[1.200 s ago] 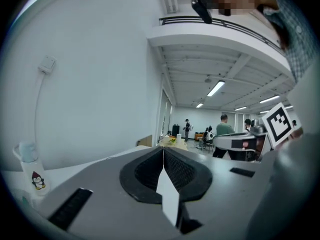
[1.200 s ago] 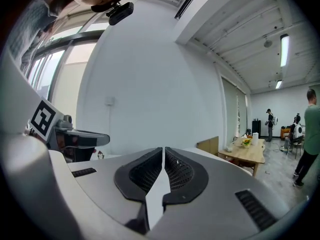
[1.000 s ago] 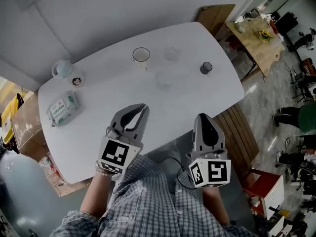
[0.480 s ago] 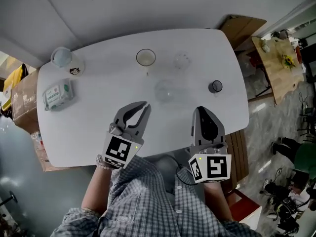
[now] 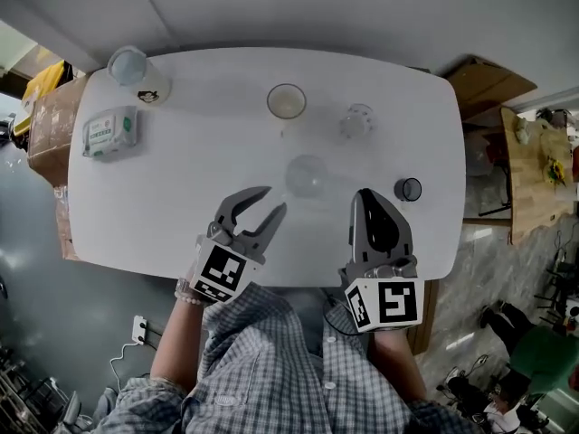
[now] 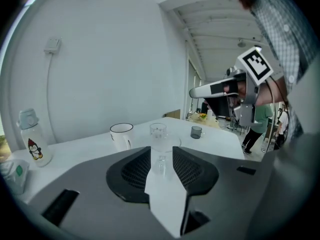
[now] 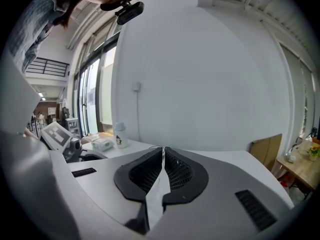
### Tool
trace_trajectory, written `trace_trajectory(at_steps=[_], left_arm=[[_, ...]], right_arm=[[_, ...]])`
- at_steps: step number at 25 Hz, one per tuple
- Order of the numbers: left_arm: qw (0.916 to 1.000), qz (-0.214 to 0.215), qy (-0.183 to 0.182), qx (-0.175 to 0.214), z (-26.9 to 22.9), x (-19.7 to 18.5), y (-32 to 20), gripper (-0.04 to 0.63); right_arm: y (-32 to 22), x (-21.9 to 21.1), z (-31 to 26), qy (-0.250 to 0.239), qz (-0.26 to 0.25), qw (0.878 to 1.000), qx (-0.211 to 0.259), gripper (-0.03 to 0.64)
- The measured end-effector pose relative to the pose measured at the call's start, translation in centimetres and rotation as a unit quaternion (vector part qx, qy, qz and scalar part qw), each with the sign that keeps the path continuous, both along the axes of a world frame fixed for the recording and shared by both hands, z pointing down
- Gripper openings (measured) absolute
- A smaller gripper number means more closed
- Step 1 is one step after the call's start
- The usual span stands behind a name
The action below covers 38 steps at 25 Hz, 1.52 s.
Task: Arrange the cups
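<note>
Left claw (image 5: 273,200), jaws just spread wide with nothing between, should square up on clear glass cup (image 5: 306,175) mid-frame before closing gently; right claw (image 5: 366,193) pinched together.

No words, numbers or brand names are legible. The cubes on the left claw (image 5: 273,199) and the right claw (image 5: 366,194) bear black-and-white square code patterns, not letters. The soft pack (image 5: 110,132) on the bench (image 5: 181,197) has a green label, its print too small to read. The bottle (image 6: 31,139) carries a small cartoon figure only.
</note>
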<state>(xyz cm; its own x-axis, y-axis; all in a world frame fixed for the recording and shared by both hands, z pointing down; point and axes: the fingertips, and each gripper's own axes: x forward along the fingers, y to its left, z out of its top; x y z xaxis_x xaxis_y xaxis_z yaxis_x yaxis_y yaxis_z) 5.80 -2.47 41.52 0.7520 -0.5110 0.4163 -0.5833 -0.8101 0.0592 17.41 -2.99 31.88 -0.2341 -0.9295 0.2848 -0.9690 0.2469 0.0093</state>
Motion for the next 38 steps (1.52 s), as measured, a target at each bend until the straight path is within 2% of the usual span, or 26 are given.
trace_trajectory(at_steps=[6,14,21,29,34,38], left_arm=[[0.9994,-0.025,-0.020,-0.010,1.7,0.4,-0.2,0.121],[0.9977,-0.044,-0.040,-0.033,4.3,1.0,-0.7,0.121],[0.9968,-0.062,-0.034,-0.038,4.8,1.8,-1.3,0.104],[0.9976,-0.053,-0.038,-0.024,4.8,2.1,-0.8,0.058],[0.9981,-0.044,-0.038,-0.023,4.6,1.3,-0.8,0.058],[0.9973,-0.057,-0.037,-0.026,4.7,-0.4,-0.8,0.058]], right_arm=[[-1.0,0.5,1.1,-0.006,-0.029,0.999,-0.015,0.032],[-0.8,1.4,2.6,-0.010,-0.040,0.999,-0.034,0.032],[-0.8,2.1,3.0,-0.012,-0.047,0.998,-0.040,0.031],[-1.3,-0.7,3.2,0.015,-0.090,0.995,-0.028,0.032],[-1.8,-2.4,3.8,0.012,-0.093,0.995,-0.035,0.032],[-2.0,-3.6,4.2,0.012,-0.094,0.995,-0.039,0.031]])
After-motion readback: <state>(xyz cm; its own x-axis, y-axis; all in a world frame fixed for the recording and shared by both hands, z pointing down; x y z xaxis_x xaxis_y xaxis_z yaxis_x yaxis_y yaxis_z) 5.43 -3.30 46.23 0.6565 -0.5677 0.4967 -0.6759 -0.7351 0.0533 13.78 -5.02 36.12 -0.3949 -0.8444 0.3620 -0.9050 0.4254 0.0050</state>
